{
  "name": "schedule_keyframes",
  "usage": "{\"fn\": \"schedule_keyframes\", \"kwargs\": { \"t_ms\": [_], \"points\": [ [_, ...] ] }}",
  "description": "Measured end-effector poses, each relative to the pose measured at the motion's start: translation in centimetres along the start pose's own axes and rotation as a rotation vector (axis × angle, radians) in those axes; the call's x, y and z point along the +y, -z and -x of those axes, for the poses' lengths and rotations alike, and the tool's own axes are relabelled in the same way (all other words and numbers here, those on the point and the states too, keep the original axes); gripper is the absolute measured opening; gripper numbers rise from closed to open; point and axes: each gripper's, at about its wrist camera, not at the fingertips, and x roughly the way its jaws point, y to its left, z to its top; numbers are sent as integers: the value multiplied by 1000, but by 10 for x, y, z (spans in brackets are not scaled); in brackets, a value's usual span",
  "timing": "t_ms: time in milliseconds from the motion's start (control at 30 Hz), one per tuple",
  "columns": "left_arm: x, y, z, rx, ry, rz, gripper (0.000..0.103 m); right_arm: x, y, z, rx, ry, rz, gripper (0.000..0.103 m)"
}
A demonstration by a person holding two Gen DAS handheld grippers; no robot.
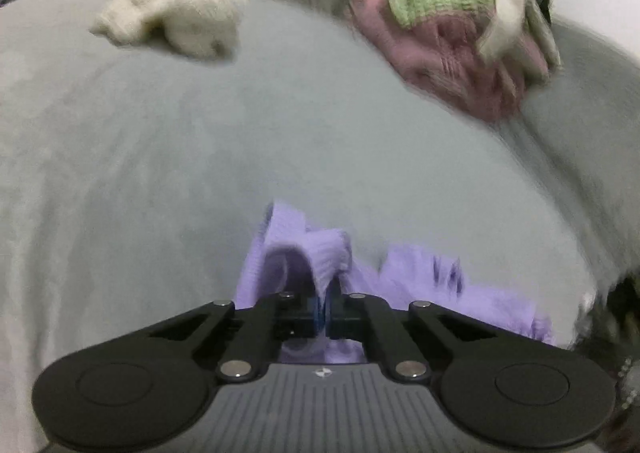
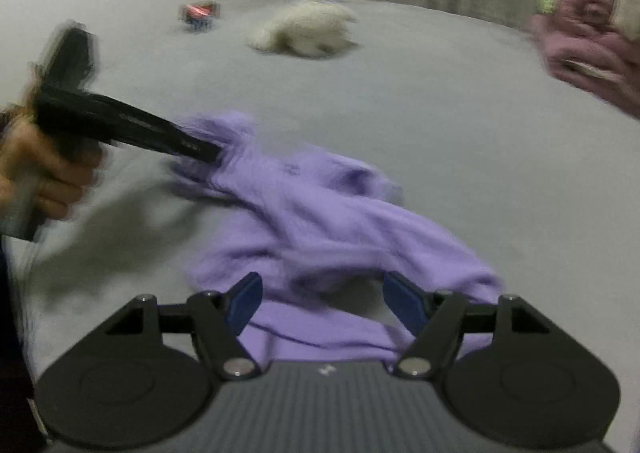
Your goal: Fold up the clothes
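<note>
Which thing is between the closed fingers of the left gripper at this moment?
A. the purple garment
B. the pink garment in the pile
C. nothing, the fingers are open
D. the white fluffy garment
A: the left gripper is shut on a ribbed edge of the purple garment, while the white fluffy garment and the pink garment lie far off on the grey sheet.

The left gripper (image 1: 326, 309) points downward, its fingers (image 1: 320, 303) pressed together on a fold of cloth. A bare hand (image 2: 44, 177) grips its handle. The right gripper (image 2: 322, 303) tilts down, its blue fingers (image 2: 244, 303) spread wide with nothing pinched between them.
</note>
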Motion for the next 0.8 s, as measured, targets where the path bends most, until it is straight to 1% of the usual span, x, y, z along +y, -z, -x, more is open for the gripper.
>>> {"fn": "schedule_keyframes", "kwargs": {
  "t_ms": [33, 67, 100, 133, 167, 200, 267, 300, 367, 400, 433, 467, 500, 567, 667, 733, 800],
  "points": [
    [5, -6, 9, -50, 9, 31, 1, 6, 0, -7, 17, 0, 18, 70],
    [12, -12, 20, -108, 15, 70, 1, 12, 0, -13, 34, -1, 36, 67],
    [20, -17, 31, -156, 10, 106, 1, 16, 2, -22, 65, 22, 53, 62],
    [29, -22, 41, -204, 4, 142, 1, 20, 3, -32, 99, 47, 71, 35],
    [39, -27, 52, -254, -9, 180, 1, 21, 3, -36, 99, 56, 62, 11],
    [49, -31, 62, -303, -20, 218, 1, 20, 2, -39, 95, 63, 49, 7],
    [70, -38, 81, -388, -24, 296, 1, 13, -8, -24, -8, 100, 1, 7],
    [79, -40, 89, -425, -20, 328, 1, 4, -14, -11, -70, 119, -46, 7],
    [91, -43, 102, -482, -34, 353, 1, -17, -25, 16, -194, 155, -146, 7],
    [96, -43, 107, -511, -47, 361, 1, -28, -28, 27, -229, 189, -192, 7],
    [102, -42, 111, -535, -52, 374, 1, -38, -29, 34, -252, 245, -227, 7],
    [107, -42, 114, -555, -56, 387, 1, -47, -29, 41, -269, 315, -267, 7],
    [111, -42, 115, -564, -55, 397, 1, -56, -28, 46, -280, 358, -308, 7],
    [115, -43, 117, -577, -65, 407, 1, -67, -26, 53, -302, 405, -354, 7],
    [123, -46, 122, -611, -91, 422, 1, -67, -29, 50, -281, 599, -306, 7],
    [129, -44, 127, -642, -109, 443, 1, -76, -31, 52, -289, 688, -336, 7],
    [136, -42, 131, -668, -122, 473, 1, -85, -30, 56, -321, 762, -381, 7]
  ]
}}
